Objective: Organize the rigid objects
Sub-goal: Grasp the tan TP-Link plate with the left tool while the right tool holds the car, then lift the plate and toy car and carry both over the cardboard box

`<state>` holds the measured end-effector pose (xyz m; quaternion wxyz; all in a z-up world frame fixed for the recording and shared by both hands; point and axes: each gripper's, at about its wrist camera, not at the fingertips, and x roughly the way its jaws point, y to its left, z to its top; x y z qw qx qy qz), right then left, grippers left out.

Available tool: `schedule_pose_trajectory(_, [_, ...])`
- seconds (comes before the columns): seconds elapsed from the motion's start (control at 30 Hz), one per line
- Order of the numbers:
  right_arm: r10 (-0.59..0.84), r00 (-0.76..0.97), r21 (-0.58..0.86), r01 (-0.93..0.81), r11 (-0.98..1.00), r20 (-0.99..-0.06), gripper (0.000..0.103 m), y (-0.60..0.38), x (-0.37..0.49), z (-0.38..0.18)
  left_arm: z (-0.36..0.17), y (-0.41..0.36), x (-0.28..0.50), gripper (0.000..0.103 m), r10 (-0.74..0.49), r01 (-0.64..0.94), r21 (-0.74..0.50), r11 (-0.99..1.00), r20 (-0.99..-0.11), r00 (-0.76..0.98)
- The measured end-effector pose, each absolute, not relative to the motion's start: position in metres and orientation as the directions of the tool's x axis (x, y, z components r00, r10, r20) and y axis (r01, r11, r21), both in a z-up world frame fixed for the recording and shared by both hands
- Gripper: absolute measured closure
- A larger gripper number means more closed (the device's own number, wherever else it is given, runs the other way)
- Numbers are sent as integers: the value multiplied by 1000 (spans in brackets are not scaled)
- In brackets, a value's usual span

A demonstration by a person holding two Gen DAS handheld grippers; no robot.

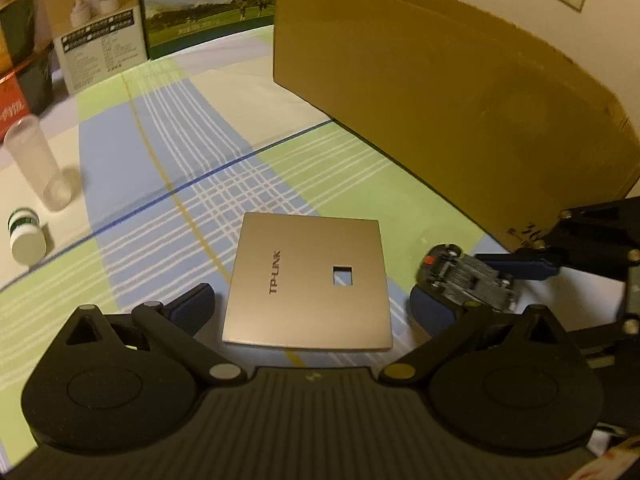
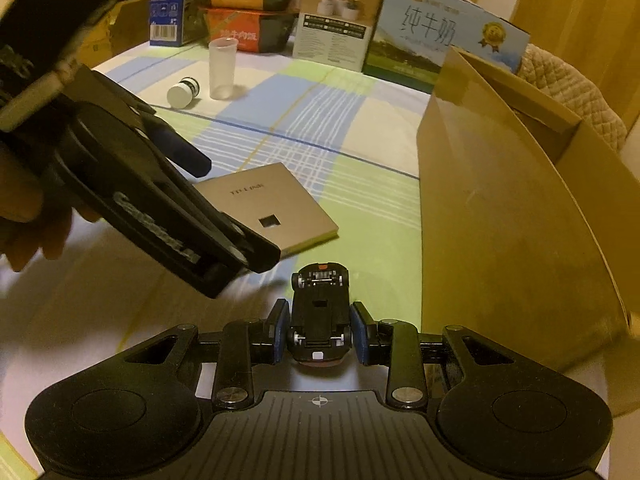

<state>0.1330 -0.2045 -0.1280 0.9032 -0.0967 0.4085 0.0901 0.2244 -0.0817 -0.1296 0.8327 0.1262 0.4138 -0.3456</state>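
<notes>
Right gripper [image 2: 319, 330]: clamped on upturned toy car [image 2: 319, 312], held beside cardboard box [image 2: 520, 216]. Left gripper [image 1: 312, 300]: jaws wide, empty, over TP-LINK panel [image 1: 308, 284] lying flat on plaid cloth [image 1: 192, 184]

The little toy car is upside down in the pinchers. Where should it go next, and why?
Probably up and over into the cardboard box. The right gripper is shut on the toy car, wheels up, and the open box stands just to its right. The left gripper is open over the TP-LINK plate, so that seems its own job.
</notes>
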Motion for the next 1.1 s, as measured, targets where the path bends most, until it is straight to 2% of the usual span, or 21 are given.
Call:
schedule_pose_trajectory(0.03, [87, 651, -92, -235, 968, -754, 73, -205, 132, -128, -131, -84, 225, 2, -463, 679, -64, 731, -778, 425])
schedule_pose_trajectory(0.07, [90, 652, -81, -227, 970, -753, 73, -207, 131, -128, -133, -86, 225, 9, -451, 677, -52, 735, -782, 430])
schedule_pose_trajectory(0.17, [100, 653, -53, -210, 976, -750, 74, -210, 128, -127, -135, -83, 223, 17, -433, 662, -29, 749, -778, 455])
schedule_pose_trajectory(0.47, [162, 646, 56, -182, 982, -746, 73, -215, 126, -124, -128, -41, 192, 17, -275, 472, -7, 882, -821, 501])
schedule_pose_trajectory(0.57, [180, 648, 66, -197, 978, -740, 73, -215, 124, -123, -127, -38, 185, 10, -253, 452, 14, 892, -812, 526])
schedule_pose_trajectory(0.77, [183, 657, 64, -200, 978, -731, 73, -215, 125, -125, -130, -44, 196, 10, -261, 437, 8, 899, -792, 552])
schedule_pose_trajectory(0.83, [178, 661, 62, -194, 979, -729, 71, -216, 125, -125, -132, -45, 199, 9, -267, 437, 3, 900, -788, 554])
schedule_pose_trajectory(0.9, [179, 662, 70, -188, 980, -728, 66, -218, 126, -125, -131, -45, 200, 17, -273, 435, -5, 900, -786, 555])
schedule_pose_trajectory(1.1, [194, 665, 97, -180, 979, -721, 55, -216, 130, -126, -126, -36, 198, 17, -239, 396, 7, 918, -789, 566])
